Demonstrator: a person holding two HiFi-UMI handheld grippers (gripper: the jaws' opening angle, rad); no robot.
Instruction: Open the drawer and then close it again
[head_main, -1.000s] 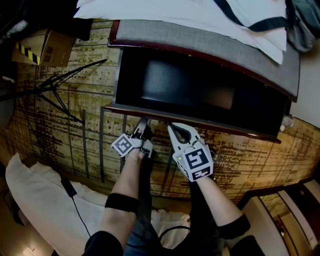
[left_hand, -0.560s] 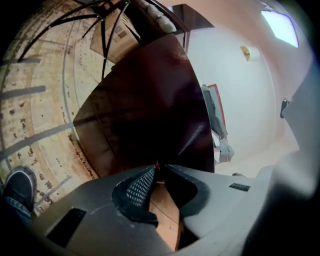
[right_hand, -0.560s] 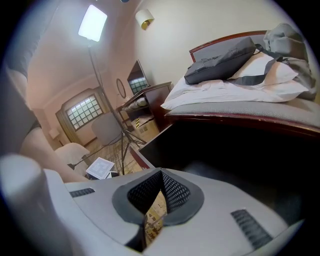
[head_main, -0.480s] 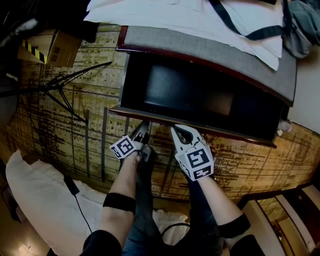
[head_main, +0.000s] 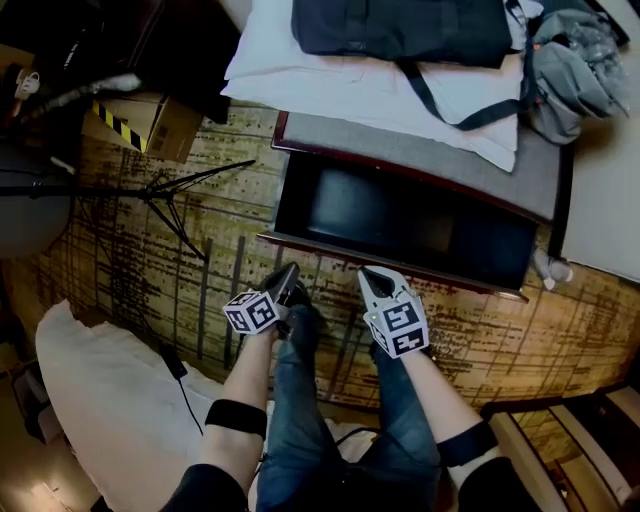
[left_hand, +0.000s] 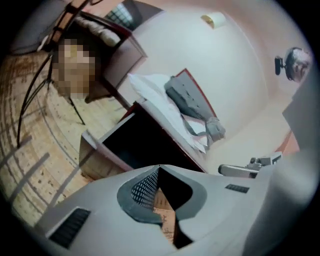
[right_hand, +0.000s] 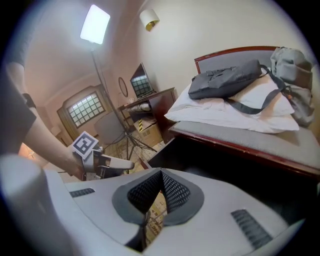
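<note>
The drawer (head_main: 392, 260) stands pulled out from under the bed (head_main: 430, 152), its front toward the person and its back running in beneath the grey mattress edge. Its inside is so dark that nothing in it can be made out, and the outer face of its front is turned away in the head view.

Both grippers are just short of that front and touch nothing. The left gripper (head_main: 289, 272) has just been closing its jaws; in its own view the tips meet, with only carpet (head_main: 130, 250) seen through the gap behind them. The right gripper (head_main: 366, 273) also has its jaws pressed together and empty, and the drawer lies beyond and below its tips.

Between the forearms the person's legs (head_main: 300, 440) in jeans run down out of the picture.

On the bed lies a white pillow (head_main: 300, 70), and on that a dark bag (head_main: 400, 25), cut off by the top edge, its strap trailing over the pillow. A grey bundle (head_main: 575, 60) sits beside it; whether it is a garment or a pack I cannot tell. A small pale thing (head_main: 550, 268) by the drawer's right corner is too small to name.

To the left stand a tripod (head_main: 165, 195) and a box (head_main: 145, 122) with striped tape. White bedding (head_main: 110, 400) lies on the floor at lower left, with a cable (head_main: 185, 385) across it.
</note>
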